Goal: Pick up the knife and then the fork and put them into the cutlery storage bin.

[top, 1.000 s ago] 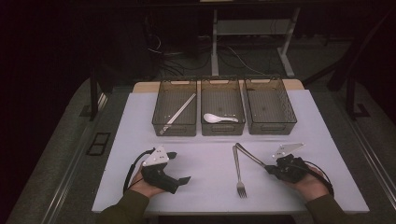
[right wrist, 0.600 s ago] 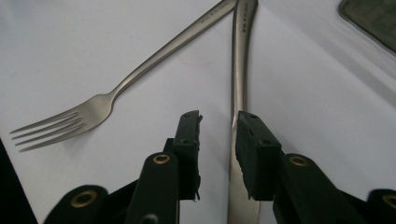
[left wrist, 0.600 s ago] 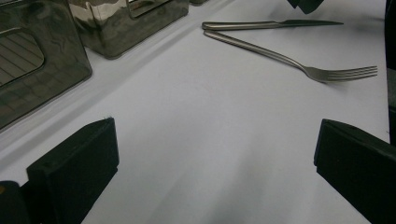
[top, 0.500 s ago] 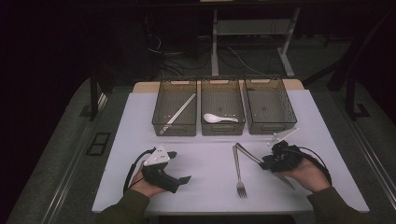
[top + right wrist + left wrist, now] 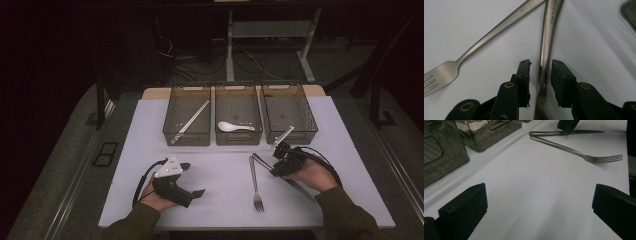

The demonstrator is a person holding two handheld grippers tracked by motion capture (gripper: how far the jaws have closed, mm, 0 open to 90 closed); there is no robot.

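Note:
A steel fork [image 5: 254,180] and a table knife [image 5: 261,160] lie on the white mat [image 5: 220,170], their handle ends meeting in a V. My right gripper [image 5: 275,169] is low over the knife. In the right gripper view the knife handle [image 5: 546,47] runs between the pads of that gripper [image 5: 540,66] with a gap on each side. Its jaws have just been opening and stand open. The fork [image 5: 481,42] lies to their left. My left gripper [image 5: 194,179] rests on the mat at the front left, and its own view shows it [image 5: 539,202] wide open with nothing between its pads.
Three dark see-through bins stand in a row at the back of the mat. The left bin [image 5: 187,136] holds a long pale utensil [image 5: 192,121], and the middle bin [image 5: 238,139] holds a white spoon [image 5: 235,126]. Nothing shows inside the right bin [image 5: 290,136].
My right hand has moved left and away from me, bringing its gripper over the knife handle. The left hand has stayed put.

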